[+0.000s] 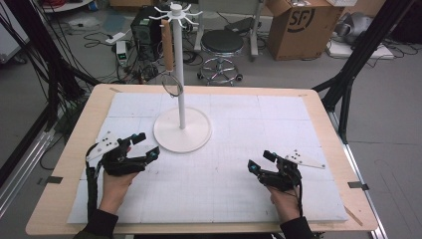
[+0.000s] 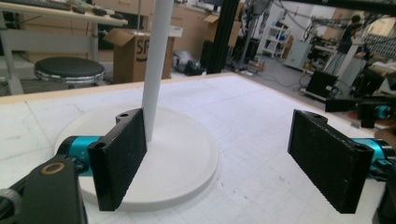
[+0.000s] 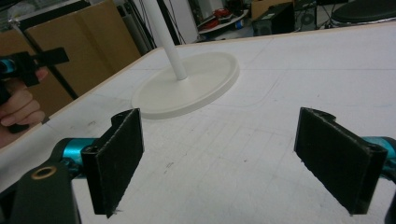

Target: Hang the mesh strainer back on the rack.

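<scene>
A white stand [image 1: 181, 94] with a round base [image 1: 182, 130] rises from the middle of the white mat; hooks ring its top. From one hook hangs a utensil with a brown wooden handle [image 1: 167, 46] and a wire ring [image 1: 172, 85]. My left gripper [image 1: 147, 146] rests on the mat just left of the base, open and empty. In the left gripper view the stand's pole [image 2: 155, 60] and base [image 2: 187, 158] lie just ahead of the jaws. My right gripper [image 1: 261, 161] sits open and empty at the right front. The right gripper view shows the base [image 3: 196, 86] farther off.
The white mat [image 1: 278, 119] covers a wooden table [image 1: 82, 119]. Behind the table stand a black stool [image 1: 222, 46], a cardboard box [image 1: 296, 25] and cables on the floor. Black frame legs [image 1: 348, 74] stand at the right.
</scene>
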The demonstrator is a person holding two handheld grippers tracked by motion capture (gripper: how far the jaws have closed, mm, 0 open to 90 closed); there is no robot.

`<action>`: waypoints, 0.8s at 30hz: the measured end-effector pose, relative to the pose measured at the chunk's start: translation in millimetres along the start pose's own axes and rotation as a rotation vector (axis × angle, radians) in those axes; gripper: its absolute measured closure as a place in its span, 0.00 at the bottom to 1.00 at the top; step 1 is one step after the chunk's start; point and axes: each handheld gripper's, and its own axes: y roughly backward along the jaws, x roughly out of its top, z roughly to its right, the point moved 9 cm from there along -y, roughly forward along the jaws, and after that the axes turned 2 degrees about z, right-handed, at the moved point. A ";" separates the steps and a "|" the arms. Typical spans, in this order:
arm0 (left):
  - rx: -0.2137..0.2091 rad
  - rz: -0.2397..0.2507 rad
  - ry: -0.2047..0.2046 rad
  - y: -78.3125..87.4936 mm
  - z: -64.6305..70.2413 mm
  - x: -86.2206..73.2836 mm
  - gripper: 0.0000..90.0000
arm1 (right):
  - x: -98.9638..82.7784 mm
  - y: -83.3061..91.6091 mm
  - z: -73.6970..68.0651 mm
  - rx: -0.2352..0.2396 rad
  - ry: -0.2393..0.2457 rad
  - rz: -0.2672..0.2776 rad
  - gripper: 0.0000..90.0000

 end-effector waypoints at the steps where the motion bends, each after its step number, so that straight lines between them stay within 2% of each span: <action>1: -0.003 -0.002 -0.005 0.2 1.1 -1.9 0.22 | 0.1 -0.5 -0.5 0.001 -0.004 -0.001 0.17; 3: -0.008 -0.023 0.001 0.3 2.2 -6.2 0.23 | 1.0 -1.3 -0.3 0.003 0.000 0.001 0.17; 7: -0.019 -0.036 0.012 0.4 5.2 -10.9 0.23 | 4.1 -3.2 0.1 0.008 0.000 0.006 0.17; 12: -0.039 -0.070 0.010 0.4 11.4 -19.6 0.23 | 5.6 -3.7 3.7 0.007 0.001 0.011 0.17; 17: -0.035 -0.090 0.023 3.5 11.9 -28.8 0.23 | 6.4 -3.1 4.7 0.000 -0.001 0.010 0.17; 24: -0.034 -0.086 0.044 11.3 12.9 -35.0 0.23 | 2.4 -6.5 0.8 -0.011 0.055 -0.018 0.17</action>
